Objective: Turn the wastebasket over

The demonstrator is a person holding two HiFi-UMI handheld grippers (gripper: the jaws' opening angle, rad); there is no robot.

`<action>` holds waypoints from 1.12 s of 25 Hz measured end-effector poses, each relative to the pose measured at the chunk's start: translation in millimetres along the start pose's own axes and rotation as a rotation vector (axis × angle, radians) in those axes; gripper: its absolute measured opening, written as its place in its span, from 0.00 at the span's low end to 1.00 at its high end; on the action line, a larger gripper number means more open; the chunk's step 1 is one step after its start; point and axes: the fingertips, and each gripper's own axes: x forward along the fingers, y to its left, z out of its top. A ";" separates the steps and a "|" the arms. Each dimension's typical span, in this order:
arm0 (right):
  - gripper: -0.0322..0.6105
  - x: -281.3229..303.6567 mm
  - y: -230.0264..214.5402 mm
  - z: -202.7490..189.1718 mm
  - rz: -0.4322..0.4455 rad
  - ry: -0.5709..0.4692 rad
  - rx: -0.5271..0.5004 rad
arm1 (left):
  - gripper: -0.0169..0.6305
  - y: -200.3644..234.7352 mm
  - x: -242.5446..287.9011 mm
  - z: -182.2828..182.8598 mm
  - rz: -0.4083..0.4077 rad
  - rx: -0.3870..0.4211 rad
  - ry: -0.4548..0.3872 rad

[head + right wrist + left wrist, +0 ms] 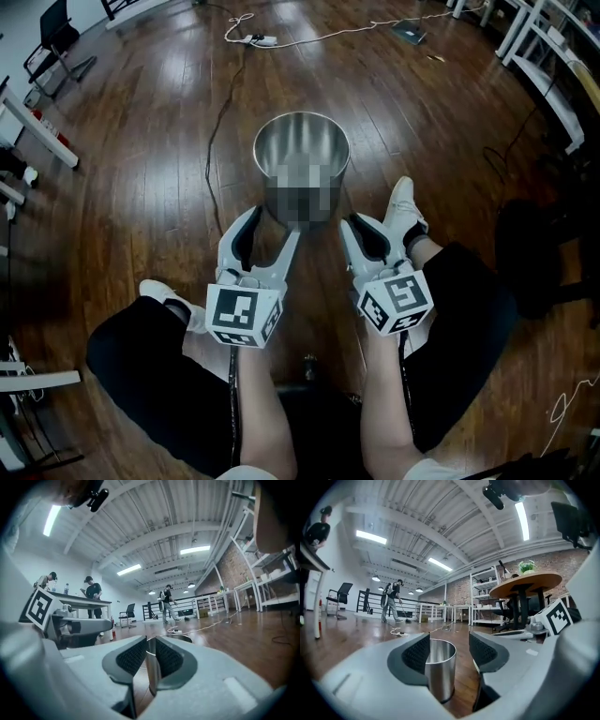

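Observation:
A shiny steel wastebasket (301, 150) stands upright on the wooden floor, mouth up, with nothing inside; a mosaic patch covers its near wall. My left gripper (273, 225) is just in front of its near left side. Its jaws stand wide open and level, and the wastebasket (439, 667) shows between them a little way beyond. My right gripper (366, 228) hovers at the near right side, clear of the wall. Its pads (136, 656) leave a narrow gap, through which a strip of the wastebasket (150, 667) shows. Neither gripper holds anything.
I sit with my legs either side, a white shoe (403, 202) right beside the basket and another (164, 292) at the left. A black cable (217, 122) and a power strip (262, 39) lie beyond. White shelving (553, 75) is at right, a chair (56, 37) far left.

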 end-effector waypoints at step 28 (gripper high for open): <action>0.47 -277.1 255.2 6.8 -0.222 -0.025 -0.167 | 0.53 -103.7 -355.6 23.1 -0.071 0.067 -0.107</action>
